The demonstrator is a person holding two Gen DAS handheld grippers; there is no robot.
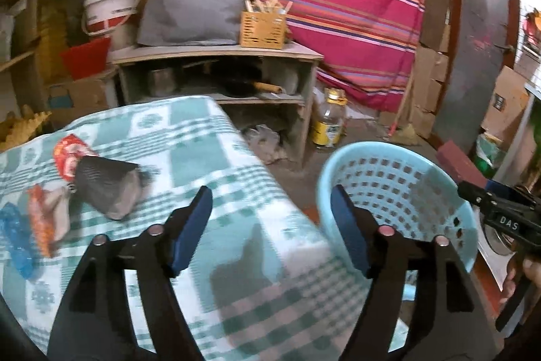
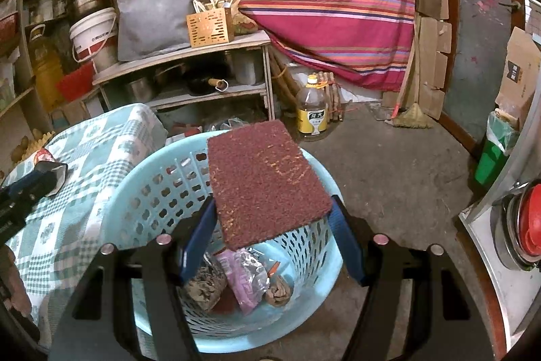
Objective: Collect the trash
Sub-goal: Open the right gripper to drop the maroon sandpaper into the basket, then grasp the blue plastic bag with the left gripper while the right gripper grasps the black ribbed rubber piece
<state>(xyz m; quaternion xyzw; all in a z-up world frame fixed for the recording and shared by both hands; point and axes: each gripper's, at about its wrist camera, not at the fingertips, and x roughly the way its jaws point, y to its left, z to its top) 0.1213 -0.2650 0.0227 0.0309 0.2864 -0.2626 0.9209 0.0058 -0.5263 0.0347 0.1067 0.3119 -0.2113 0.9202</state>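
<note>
The maroon scouring pad (image 2: 265, 181) hangs flat over the light-blue perforated basket (image 2: 152, 171), directly above the wrappers (image 2: 243, 273) already lying in its bottom, apparently so it falls inside. The right gripper (image 2: 270, 235) has its jaws spread either side of the pad's near edge; whether they pinch it I cannot tell. Beside the basket, the left gripper (image 1: 270, 225) gapes empty over the checked tablecloth (image 1: 203, 151), where a red snack packet (image 1: 72, 154) and a dark foil bag (image 1: 108, 185) lie.

A basket (image 2: 148, 188) stands on the floor just right of the cloth-covered table (image 1: 189, 137). Wrappers (image 1: 67, 158) lie on the table; more trash (image 2: 243, 279) lies inside the basket.
</note>
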